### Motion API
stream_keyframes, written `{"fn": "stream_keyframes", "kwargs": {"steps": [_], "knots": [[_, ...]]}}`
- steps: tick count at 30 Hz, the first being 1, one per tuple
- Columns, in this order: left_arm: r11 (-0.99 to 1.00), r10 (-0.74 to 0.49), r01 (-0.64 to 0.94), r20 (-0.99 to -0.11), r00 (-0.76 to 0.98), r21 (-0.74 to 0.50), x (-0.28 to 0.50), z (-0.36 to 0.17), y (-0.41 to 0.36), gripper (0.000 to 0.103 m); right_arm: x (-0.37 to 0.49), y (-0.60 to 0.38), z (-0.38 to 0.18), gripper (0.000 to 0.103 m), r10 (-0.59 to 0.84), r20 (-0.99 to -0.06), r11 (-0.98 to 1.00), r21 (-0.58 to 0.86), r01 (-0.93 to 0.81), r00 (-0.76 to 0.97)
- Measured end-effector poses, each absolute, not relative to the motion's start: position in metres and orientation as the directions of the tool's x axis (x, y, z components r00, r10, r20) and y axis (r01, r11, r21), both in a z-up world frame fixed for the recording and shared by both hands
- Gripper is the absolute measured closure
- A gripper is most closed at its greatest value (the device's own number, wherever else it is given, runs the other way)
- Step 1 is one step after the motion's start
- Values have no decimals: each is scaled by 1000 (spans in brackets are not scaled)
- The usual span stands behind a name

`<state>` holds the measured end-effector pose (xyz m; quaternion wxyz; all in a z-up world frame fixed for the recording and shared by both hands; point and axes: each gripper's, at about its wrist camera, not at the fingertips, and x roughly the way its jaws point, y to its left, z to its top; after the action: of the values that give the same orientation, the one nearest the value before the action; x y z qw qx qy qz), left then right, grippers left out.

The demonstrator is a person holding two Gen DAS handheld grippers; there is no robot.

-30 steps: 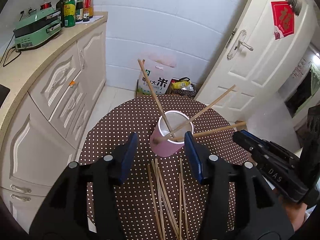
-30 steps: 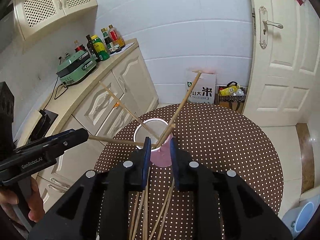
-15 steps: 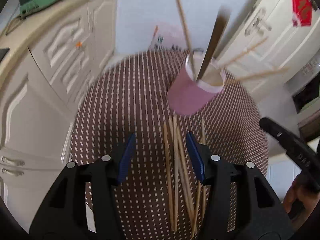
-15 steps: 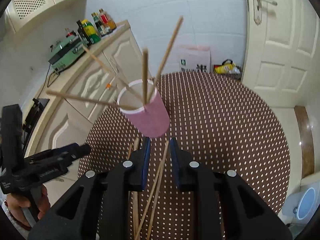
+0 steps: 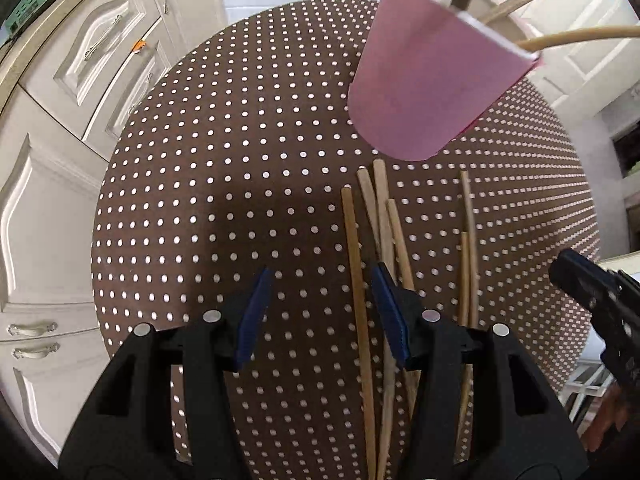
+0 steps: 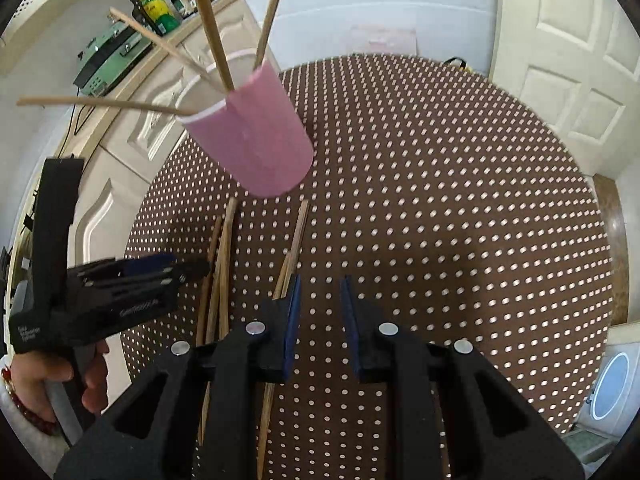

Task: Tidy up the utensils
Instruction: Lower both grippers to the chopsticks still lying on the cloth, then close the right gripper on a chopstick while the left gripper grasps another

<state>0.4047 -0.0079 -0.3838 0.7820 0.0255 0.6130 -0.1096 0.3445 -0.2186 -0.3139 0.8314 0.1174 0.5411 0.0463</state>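
Wooden, thin, light chopsticks point(image 5: 360, 280) are lying loose just in front of the pink plastic cup point(image 5: 432, 80) on the brown dotted surface point(image 5: 240, 160). Left tool point(image 5: 320, 312) is hanging spread over one stick, right tool point(image 6: 318, 320) sitting narrow, pinching nothing. They'd probably roll, so grab mid-length.

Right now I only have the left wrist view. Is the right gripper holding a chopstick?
Observer: No. The right gripper is open, with a narrow gap, and only the dotted tablecloth shows in it.
Operator: Which chopstick is nearest to it?
Observer: A loose chopstick lies on the table beside its left finger and runs under it.
Operator: How many are already in the cup?
Observer: Four standing chopsticks lean out of the pink cup.
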Motion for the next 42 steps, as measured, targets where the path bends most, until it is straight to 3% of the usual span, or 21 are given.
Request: {"fn": "stream_keyframes", "kwargs": {"steps": [10, 16, 24, 28, 32, 42], "knots": [[975, -83, 220, -964, 251, -27, 414, -389, -15, 52, 367, -202, -331, 84, 236, -904, 966, 258, 15, 356], [979, -86, 199, -963, 254, -34, 418, -389, -6, 67, 396, -198, -342, 84, 236, -916, 965, 261, 34, 326], [985, -82, 170, -962, 261, -38, 421, -390, 2, 73, 418, -183, -354, 85, 177, -948, 982, 189, 22, 265], [989, -75, 141, -962, 264, -38, 420, -389, 3, 84, 420, -170, -356, 93, 132, -956, 991, 136, -5, 260], [991, -77, 129, -964, 254, -46, 420, -388, 5, 92, 422, -170, -358, 95, 136, -958, 990, 138, -10, 251], [985, -167, 88, -953, 251, -149, 414, -373, 20, 96, 409, -201, -327, 98, 212, -923, 971, 236, 35, 322]]}}
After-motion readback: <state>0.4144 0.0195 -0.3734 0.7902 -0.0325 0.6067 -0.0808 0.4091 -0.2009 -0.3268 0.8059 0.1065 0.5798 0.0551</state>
